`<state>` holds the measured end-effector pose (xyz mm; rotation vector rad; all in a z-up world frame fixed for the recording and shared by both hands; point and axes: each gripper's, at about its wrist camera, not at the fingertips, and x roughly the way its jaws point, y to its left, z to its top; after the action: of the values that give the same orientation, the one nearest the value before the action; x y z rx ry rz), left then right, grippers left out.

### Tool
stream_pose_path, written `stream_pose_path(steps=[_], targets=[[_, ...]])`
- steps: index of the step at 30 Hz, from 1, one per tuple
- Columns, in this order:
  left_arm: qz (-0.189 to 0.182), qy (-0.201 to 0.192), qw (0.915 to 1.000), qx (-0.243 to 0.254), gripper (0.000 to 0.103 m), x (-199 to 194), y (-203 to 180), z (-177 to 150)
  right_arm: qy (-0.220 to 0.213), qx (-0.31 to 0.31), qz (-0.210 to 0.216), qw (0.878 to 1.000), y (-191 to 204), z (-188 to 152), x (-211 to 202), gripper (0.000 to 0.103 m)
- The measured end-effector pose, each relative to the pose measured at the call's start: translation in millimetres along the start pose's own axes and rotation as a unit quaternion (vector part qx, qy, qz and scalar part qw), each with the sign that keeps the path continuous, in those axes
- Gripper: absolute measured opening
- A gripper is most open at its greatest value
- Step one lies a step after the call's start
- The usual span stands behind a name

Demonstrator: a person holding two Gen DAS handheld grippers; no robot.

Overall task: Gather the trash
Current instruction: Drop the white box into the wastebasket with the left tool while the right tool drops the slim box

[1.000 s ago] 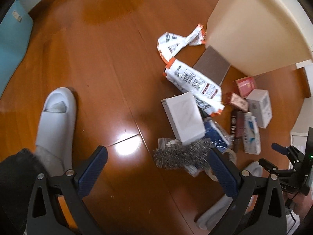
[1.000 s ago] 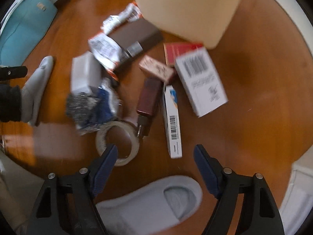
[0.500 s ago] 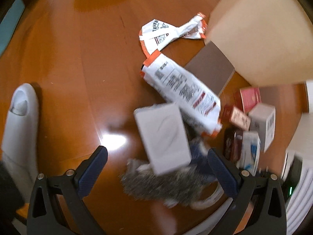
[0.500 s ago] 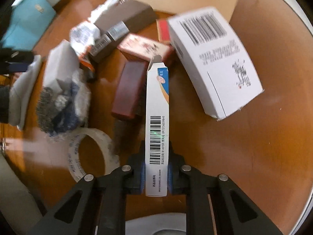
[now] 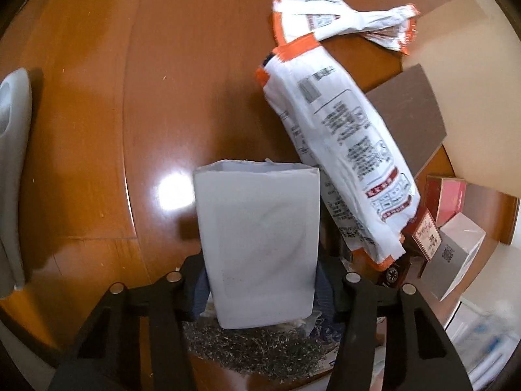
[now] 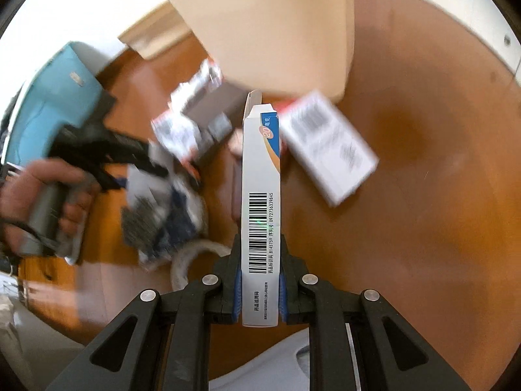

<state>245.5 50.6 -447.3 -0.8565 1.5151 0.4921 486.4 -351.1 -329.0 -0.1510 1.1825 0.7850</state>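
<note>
My left gripper [image 5: 260, 280] points almost straight down at the wooden floor [image 5: 97, 130], its jaws closing on a plain white box [image 5: 257, 244] that stands between the pads, which look to be touching its sides; in the right wrist view the person's left hand [image 6: 35, 202] is wrapped round that gripper's handle at the far left; under the white box lies one silvery shredded wad [image 5: 254, 348]; to the right I count two white-and-orange wrappers [image 5: 342, 163], one twisted and farther off, one long and nearer, then a brown flat box [image 5: 410, 117]; my right gripper [image 6: 260, 293] tilts steeply downward and is clenched on one narrow white-and-blue carton [image 6: 260, 195] with a barcode, lifted clear of the floor; beyond its tip stands a tan cardboard box [image 6: 276, 26], and right of it lies one white barcode box [image 6: 329, 146], blurred.
</note>
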Motion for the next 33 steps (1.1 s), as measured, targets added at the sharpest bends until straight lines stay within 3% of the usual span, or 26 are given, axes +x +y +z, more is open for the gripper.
stream_pose_path(steps=[4,6,9,13,15,17,19,21,27,30,32,33], targets=[[0.002,-0.043,0.9988,0.025,0.052,-35,-1,-5,-0.076,-0.024,0.021,0.997,11,41,-60,0.018],[0.0,-0.061,0.9977,0.031,0.052,-57,0,-11,-0.121,-0.052,0.021,0.991,16,81,-101,0.018],[-0.012,-0.087,0.9957,0.03,0.052,-89,10,-19,-0.143,-0.109,-0.022,0.984,24,151,-132,0.018],[-0.024,-0.11,0.9934,0.021,0.052,-122,23,-28,-0.056,-0.188,-0.062,0.979,38,252,-86,0.018],[-0.052,-0.12,0.9914,0.009,0.052,-133,31,-29,0.04,-0.243,-0.097,0.964,44,291,-18,0.018],[-0.09,-0.131,0.9873,-0.002,0.052,-146,32,-19,0.099,-0.25,-0.104,0.957,40,314,33,0.018],[-0.119,-0.128,0.9845,-0.014,0.052,-154,35,-15,0.152,-0.26,-0.12,0.946,39,321,73,0.018],[-0.147,-0.123,0.9811,-0.024,0.052,-159,36,-10,0.173,-0.271,-0.139,0.937,36,319,95,0.018],[-0.165,-0.132,0.9772,-0.019,0.052,-170,35,-6,0.242,-0.281,-0.169,0.913,17,305,128,0.018],[-0.158,-0.141,0.9773,-0.01,0.052,-177,32,-5,0.269,-0.279,-0.163,0.907,17,309,143,0.018],[-0.154,-0.149,0.9768,-0.002,0.052,-183,28,-6,0.282,-0.276,-0.16,0.905,15,309,151,0.028],[-0.153,-0.153,0.9763,0.004,0.052,-186,25,-6,0.285,-0.276,-0.159,0.904,13,310,153,0.046]])
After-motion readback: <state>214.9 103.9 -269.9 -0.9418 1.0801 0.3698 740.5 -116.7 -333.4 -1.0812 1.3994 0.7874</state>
